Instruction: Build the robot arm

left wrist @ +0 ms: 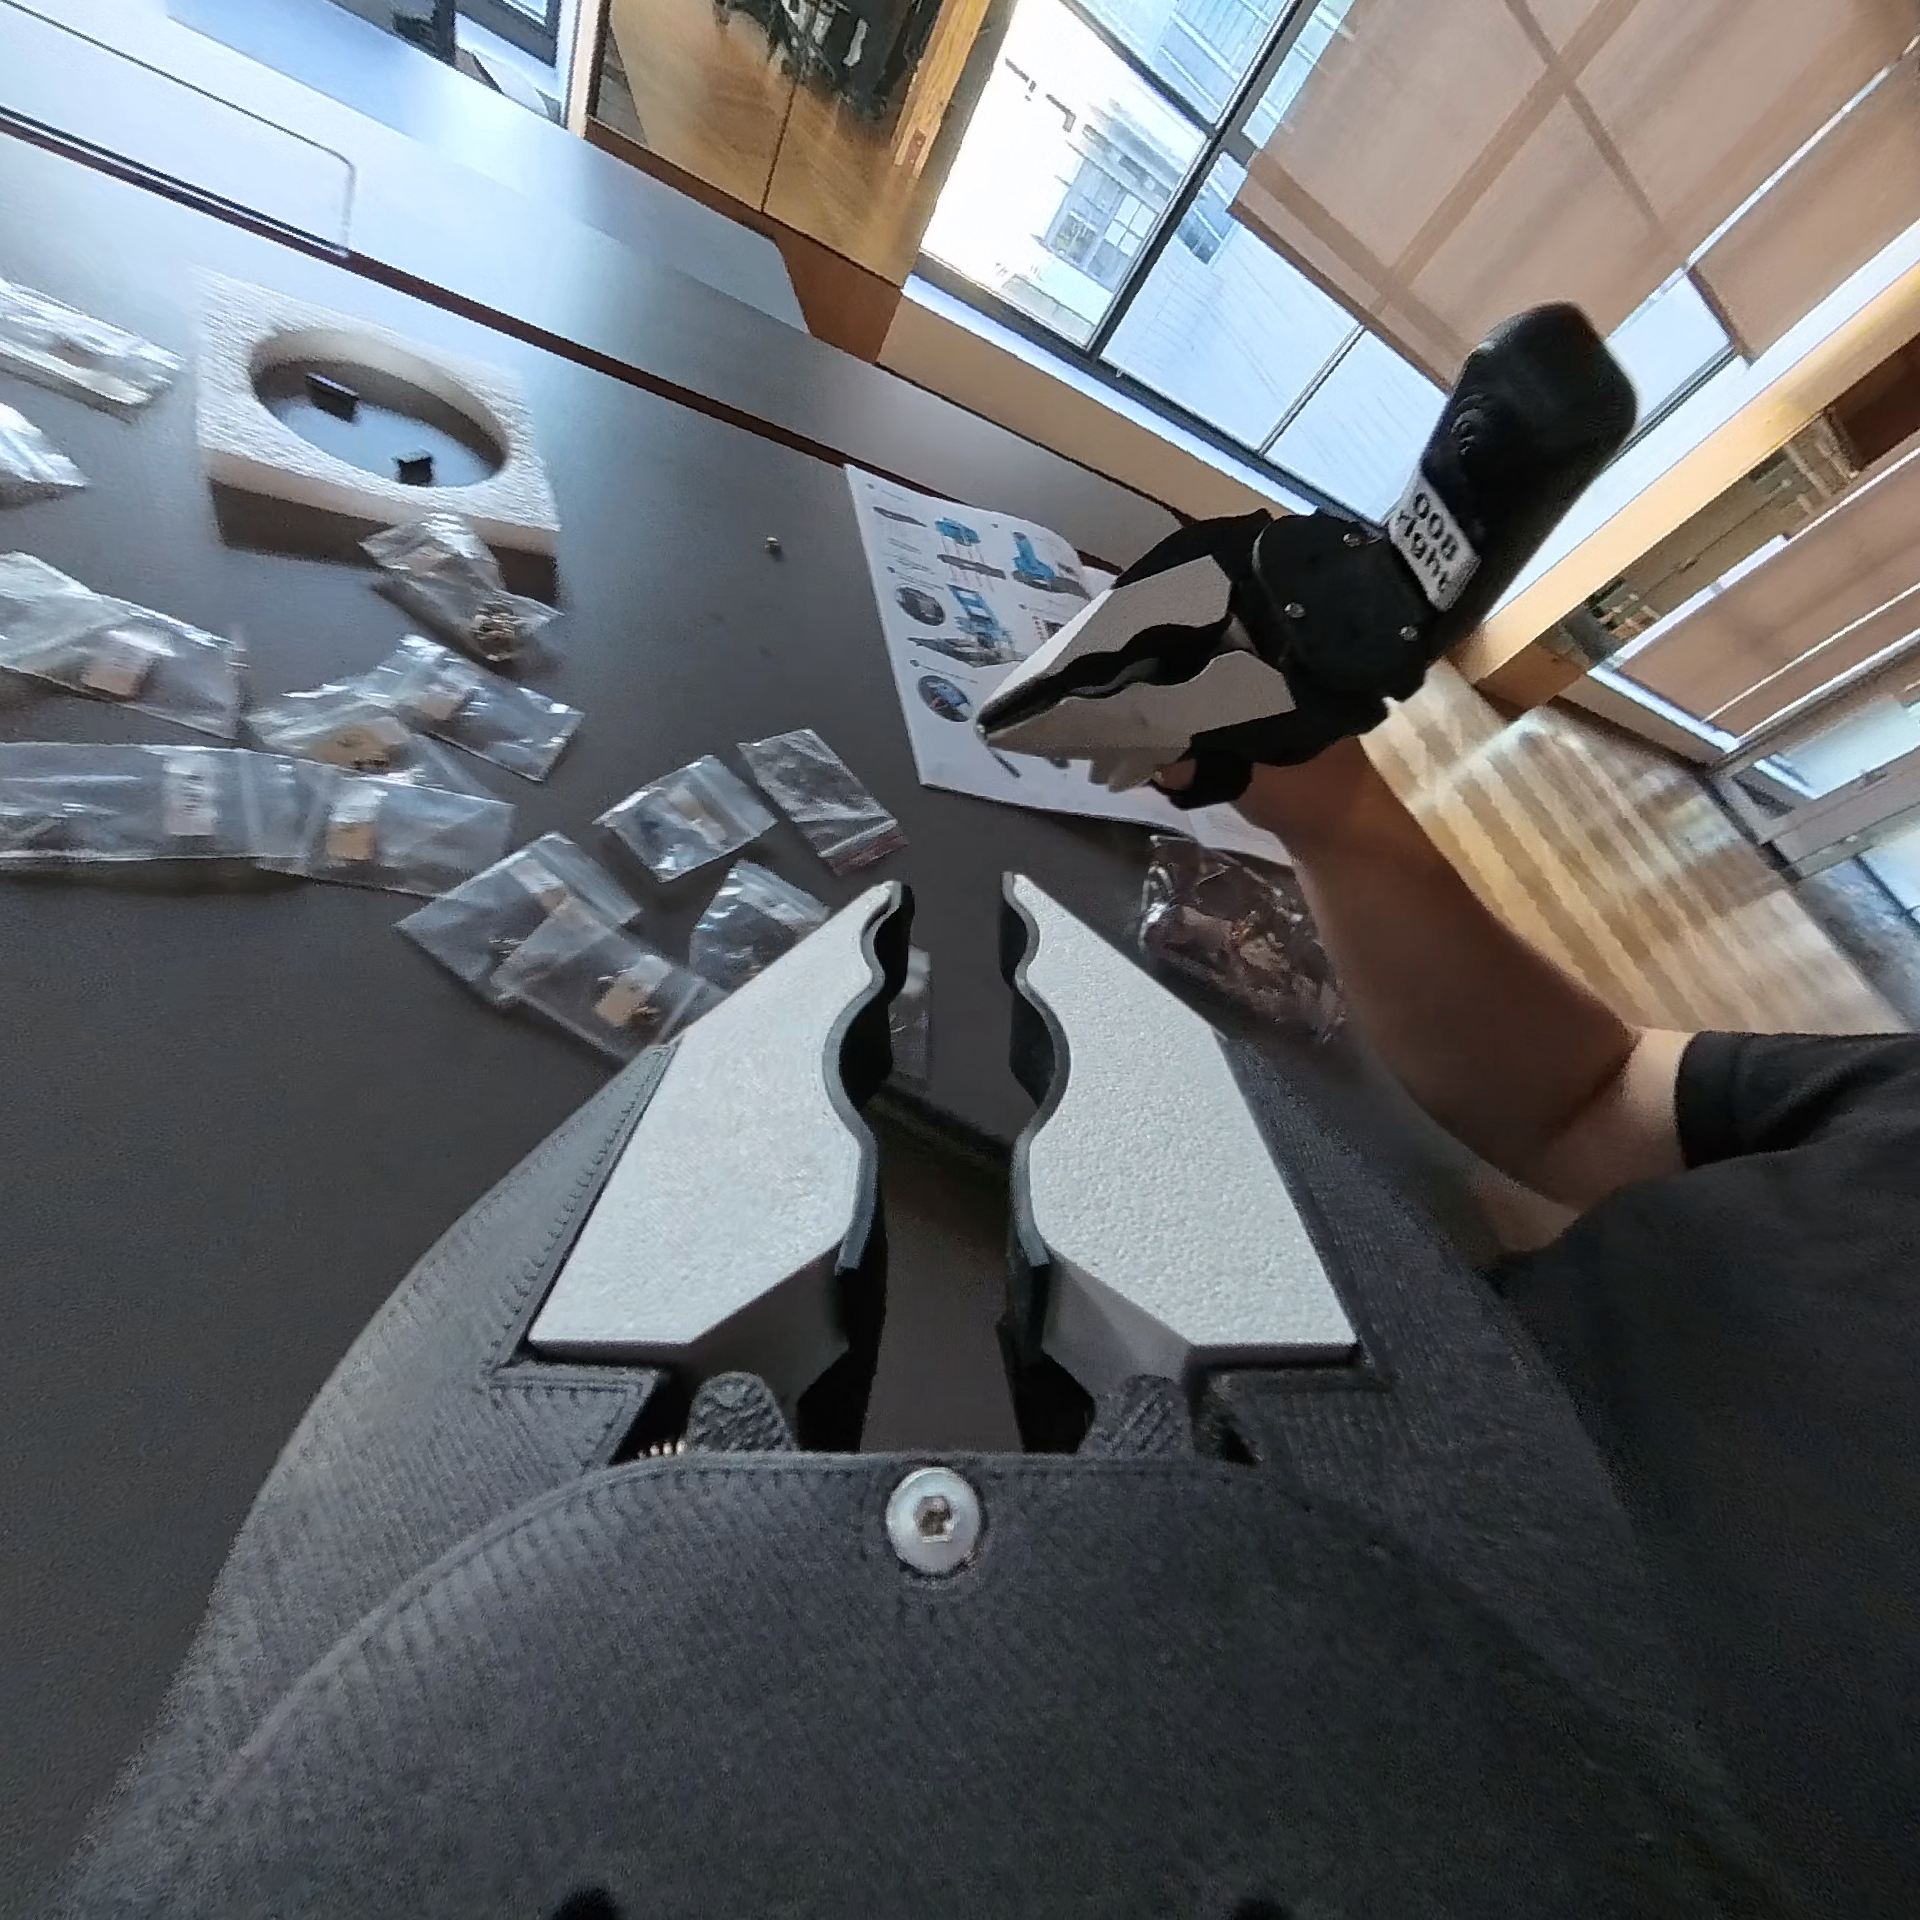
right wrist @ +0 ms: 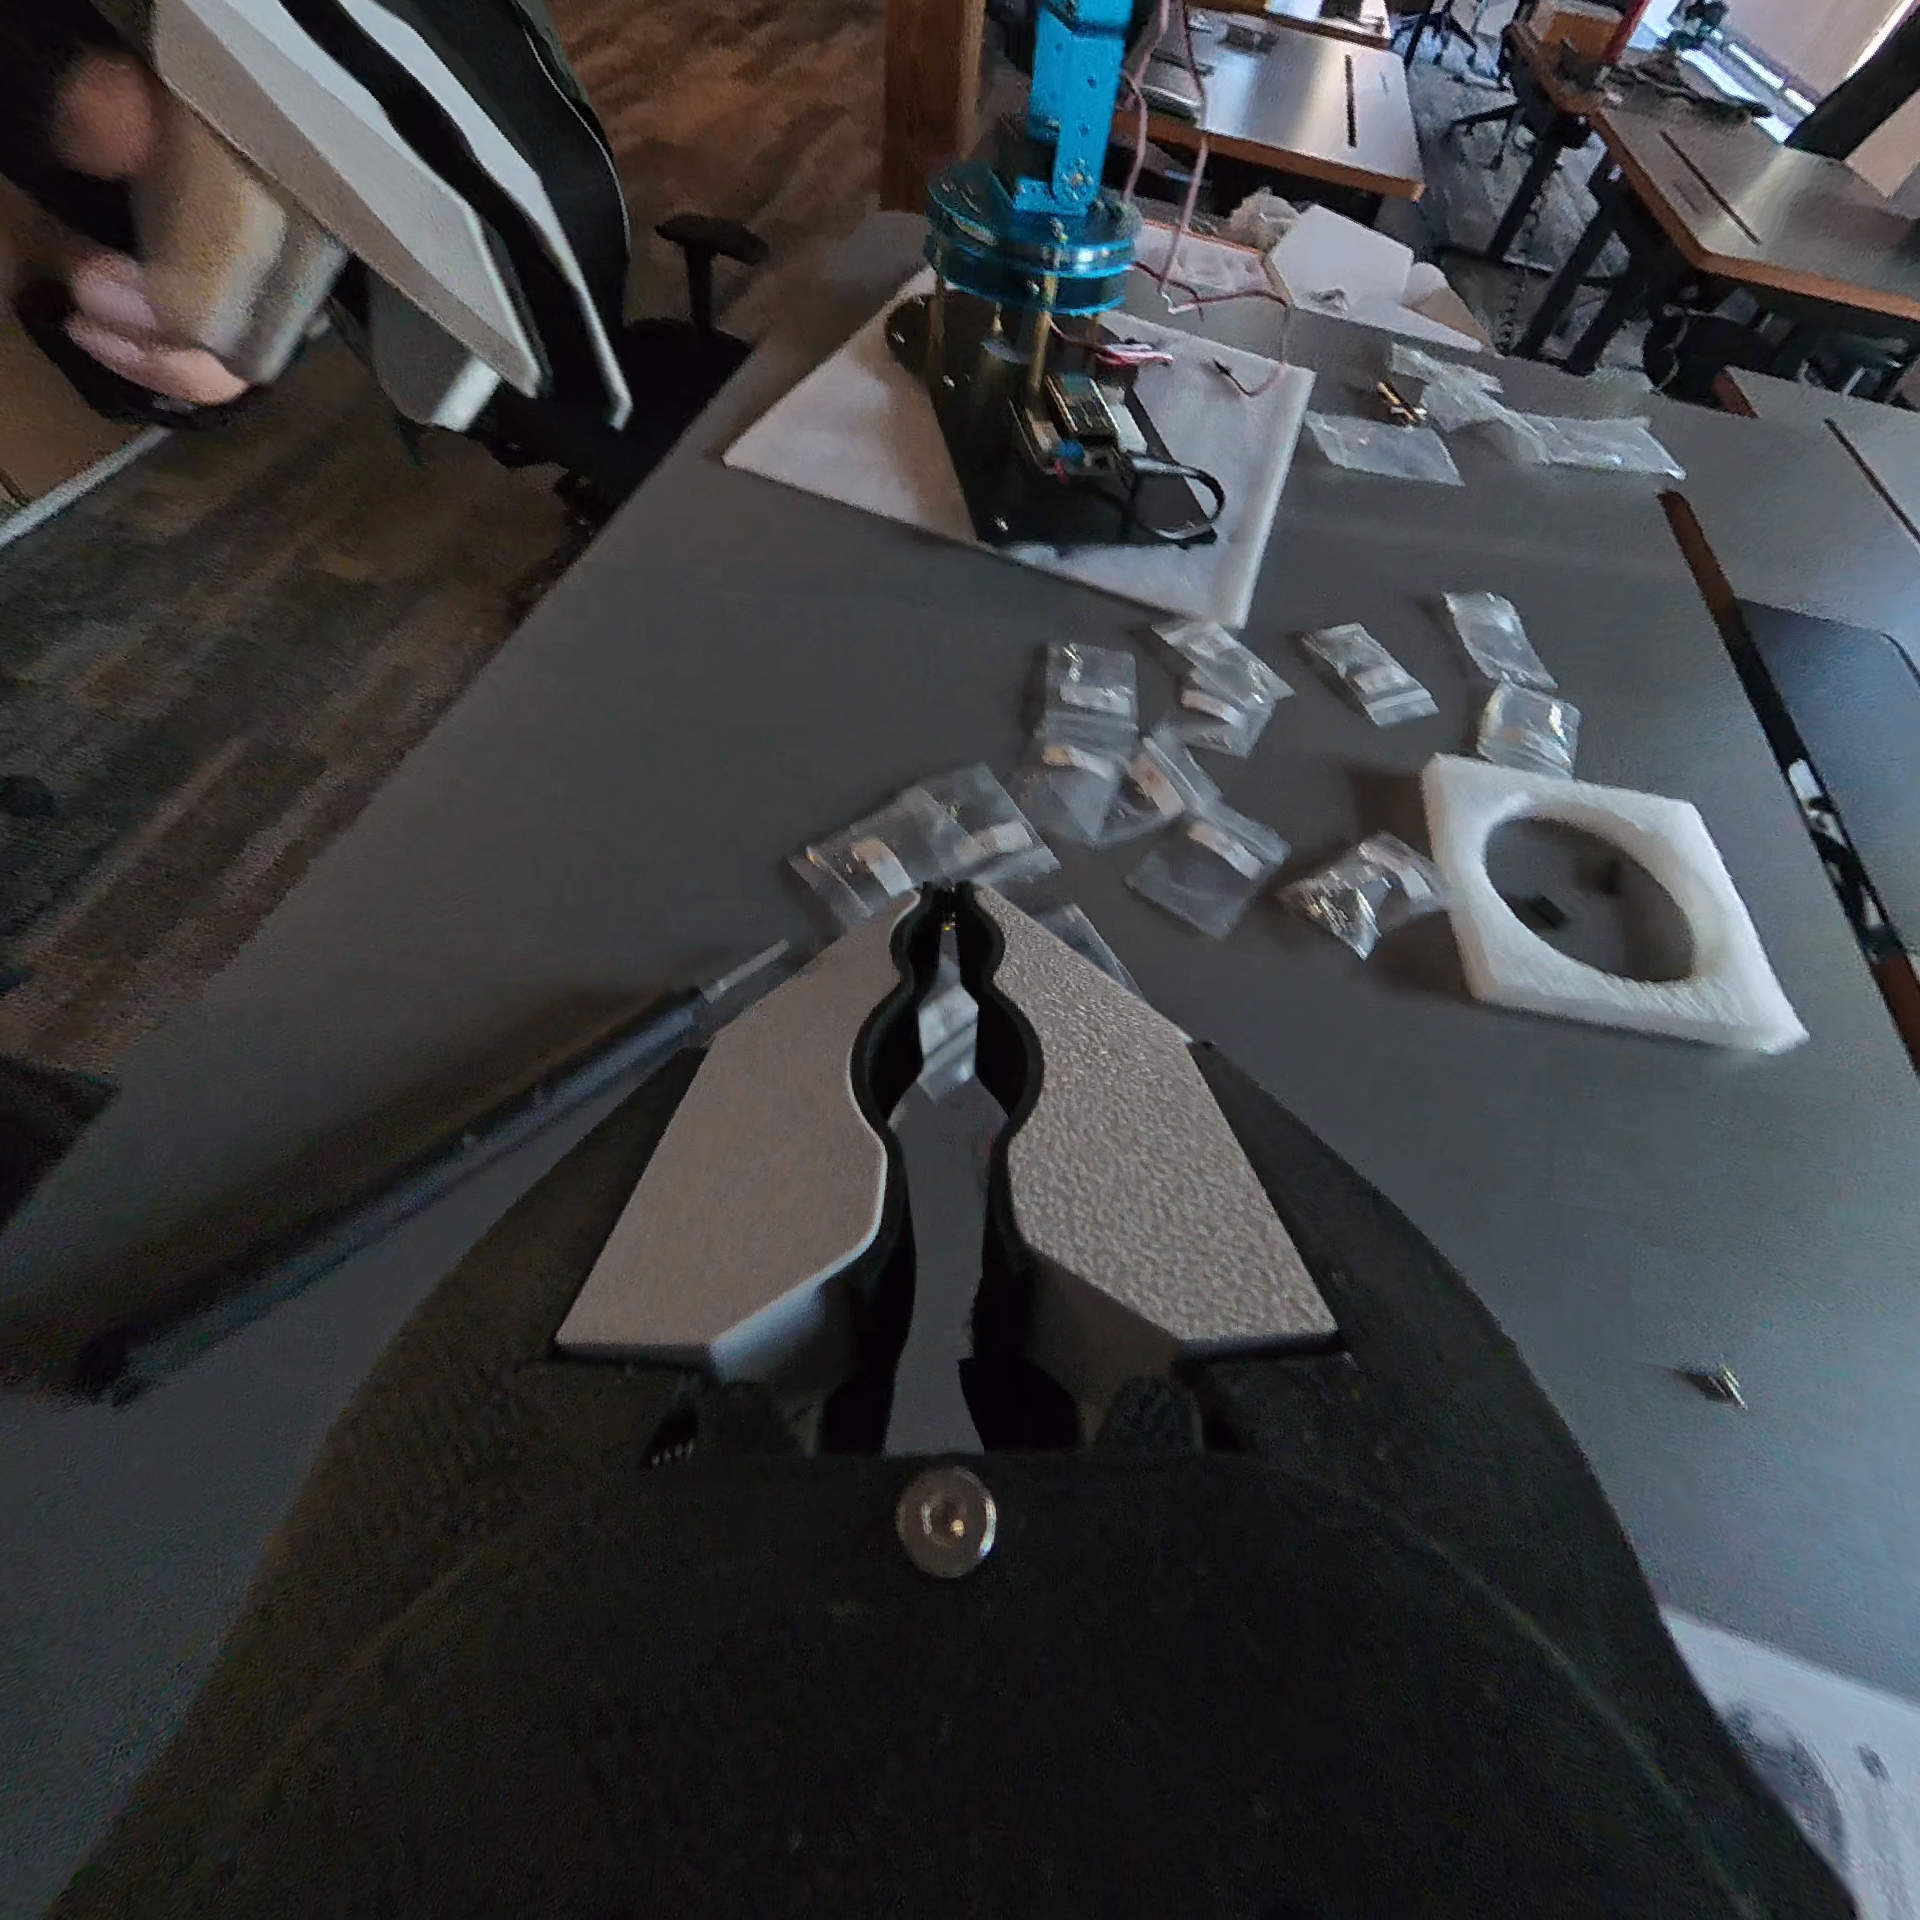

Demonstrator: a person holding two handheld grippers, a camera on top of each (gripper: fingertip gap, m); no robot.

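Observation:
My left gripper (left wrist: 958, 902) is open and empty. It hangs above a dark table (left wrist: 260, 1143), over several small clear plastic bags of parts (left wrist: 582, 935). My right gripper (right wrist: 951, 894) is shut, raised above the same bags (right wrist: 925, 842); whether something tiny sits between its tips I cannot tell. It also shows in the left wrist view (left wrist: 987, 722), held up in a gloved hand over an open instruction booklet (left wrist: 935, 582). The left gripper shows blurred at the top left of the right wrist view (right wrist: 577, 400).
A white foam block with a round hole (right wrist: 1621, 1029) lies to the right, also in the left wrist view (left wrist: 374, 416). A blue robot arm kit (right wrist: 1049, 260) stands on a white foam sheet (right wrist: 852, 436). A screwdriver (right wrist: 623, 1039) and a small loose screw (right wrist: 1714, 1387) lie on the table. One gripper's finger ends stand about 12 cm off the other's. It is some 12 cm from my right tips to the screwdriver (right wrist: 623, 1039).

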